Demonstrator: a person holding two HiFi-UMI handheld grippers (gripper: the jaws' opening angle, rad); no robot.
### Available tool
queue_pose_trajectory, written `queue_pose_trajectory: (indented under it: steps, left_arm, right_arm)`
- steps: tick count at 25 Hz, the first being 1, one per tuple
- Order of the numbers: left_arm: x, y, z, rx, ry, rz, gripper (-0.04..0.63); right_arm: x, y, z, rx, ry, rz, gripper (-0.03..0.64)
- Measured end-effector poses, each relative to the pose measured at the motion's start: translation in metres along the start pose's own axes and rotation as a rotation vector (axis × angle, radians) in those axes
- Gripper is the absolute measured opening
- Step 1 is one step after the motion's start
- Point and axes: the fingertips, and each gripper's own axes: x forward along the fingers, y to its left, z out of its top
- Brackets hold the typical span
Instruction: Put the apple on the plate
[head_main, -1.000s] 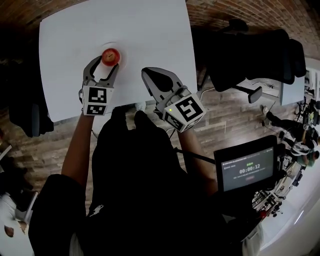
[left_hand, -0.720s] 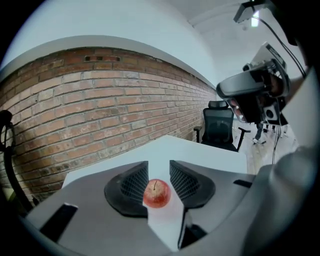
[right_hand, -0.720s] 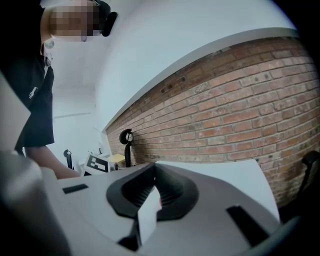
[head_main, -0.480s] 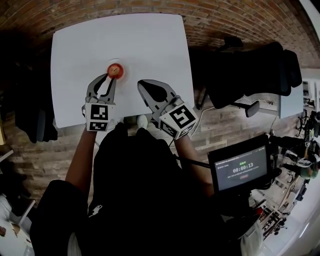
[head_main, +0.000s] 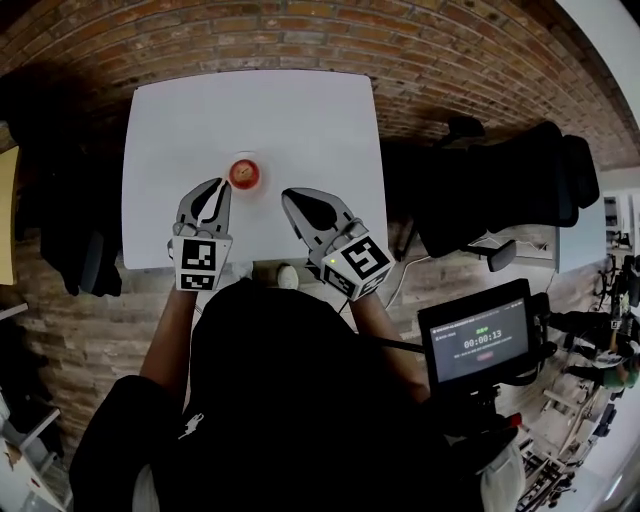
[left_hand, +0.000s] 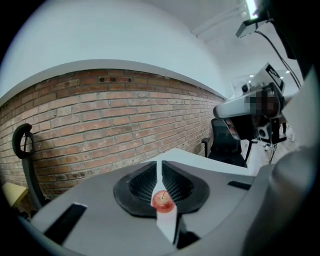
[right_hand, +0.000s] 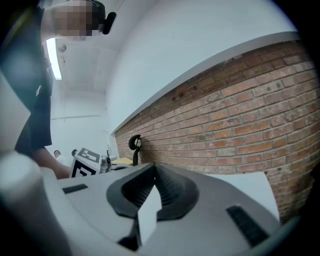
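A red apple (head_main: 244, 172) sits on a small white plate (head_main: 259, 183) on the white table (head_main: 300, 110). My left gripper (head_main: 221, 187) hangs just short of the plate, apart from the apple, its jaws closing to a thin slit with nothing between them. Along that slit in the left gripper view, the apple (left_hand: 162, 200) shows beyond the left gripper (left_hand: 160, 166). My right gripper (head_main: 291, 198) is shut and empty, to the right of the plate above the table's near edge. Only bare tabletop shows past the right gripper (right_hand: 154, 171).
A brick wall (left_hand: 100, 115) runs behind the table. Black office chairs (head_main: 500, 180) stand to the right. A screen with a timer (head_main: 478, 340) is at the lower right. Dark items (head_main: 70, 240) hang at the table's left side.
The left jaws, open around the apple a second ago, have closed and drawn back from it. The apple stays on the plate. Both grippers have risen.
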Motion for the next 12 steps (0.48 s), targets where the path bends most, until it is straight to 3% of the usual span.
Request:
queue_pose_trajectory:
  steps: [12]
  left_arm:
    - [-0.036, 0.000, 0.011, 0.003, -0.021, 0.003, 0.008]
  right_arm:
    - [0.002, 0.007, 0.013, -0.024, -0.024, 0.010, 0.004]
